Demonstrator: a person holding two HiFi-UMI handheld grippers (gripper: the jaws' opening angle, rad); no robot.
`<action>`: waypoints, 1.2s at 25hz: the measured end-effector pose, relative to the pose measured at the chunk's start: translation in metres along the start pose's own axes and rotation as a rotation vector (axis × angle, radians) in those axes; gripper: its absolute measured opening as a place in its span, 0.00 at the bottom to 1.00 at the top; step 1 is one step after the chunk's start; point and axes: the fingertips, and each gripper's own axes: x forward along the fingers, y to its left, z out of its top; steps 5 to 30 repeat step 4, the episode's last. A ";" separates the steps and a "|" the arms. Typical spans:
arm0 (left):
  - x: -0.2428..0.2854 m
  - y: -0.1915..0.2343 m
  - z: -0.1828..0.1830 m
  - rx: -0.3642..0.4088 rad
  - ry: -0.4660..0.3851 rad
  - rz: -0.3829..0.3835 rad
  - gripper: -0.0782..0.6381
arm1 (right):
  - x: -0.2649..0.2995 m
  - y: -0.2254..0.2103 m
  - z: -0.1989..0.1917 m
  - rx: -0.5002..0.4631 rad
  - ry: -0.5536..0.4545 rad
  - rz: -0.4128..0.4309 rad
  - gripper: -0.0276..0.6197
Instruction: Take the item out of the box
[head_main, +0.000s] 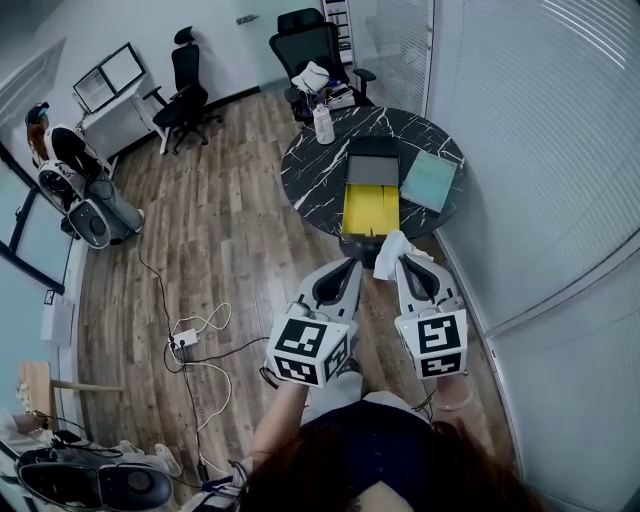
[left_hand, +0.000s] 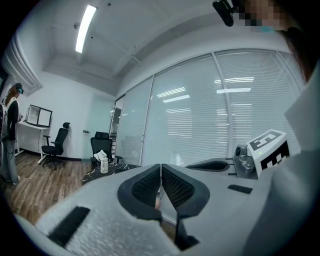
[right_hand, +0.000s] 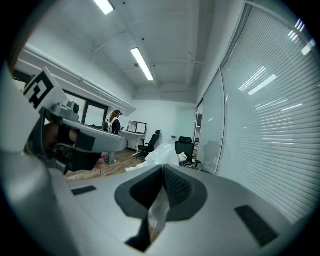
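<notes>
Extraction appears done: the right gripper (right_hand: 162, 172) is clamped on the plastic-bagged item (head_main: 390, 252), lifted clear of the yellow-lined box (head_main: 370, 208) on the bench (head_main: 318, 172), while the left gripper (left_hand: 160, 175) is closed (apparently empty), so only set-down remains.

Bench (head_main: 305, 185): left half bare, open from the near-left edge. Yellow box (head_main: 371, 207) takes the near edge, grey lid (head_main: 372, 163) behind it, green sheet (head_main: 429, 180) at the right edge, bottle (head_main: 323, 125) at the far edge. Glass wall (head_main: 540, 160) crowds the right side. White bag (head_main: 388, 252), pinched in right claw (head_main: 402, 262), hangs before the box.
</notes>
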 end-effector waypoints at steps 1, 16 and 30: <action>0.002 0.001 0.000 -0.001 0.000 -0.001 0.15 | 0.002 -0.001 0.001 0.000 0.000 0.000 0.08; 0.007 0.006 0.001 -0.002 0.000 -0.003 0.15 | 0.008 -0.003 0.003 0.001 -0.001 0.001 0.08; 0.007 0.006 0.001 -0.002 0.000 -0.003 0.15 | 0.008 -0.003 0.003 0.001 -0.001 0.001 0.08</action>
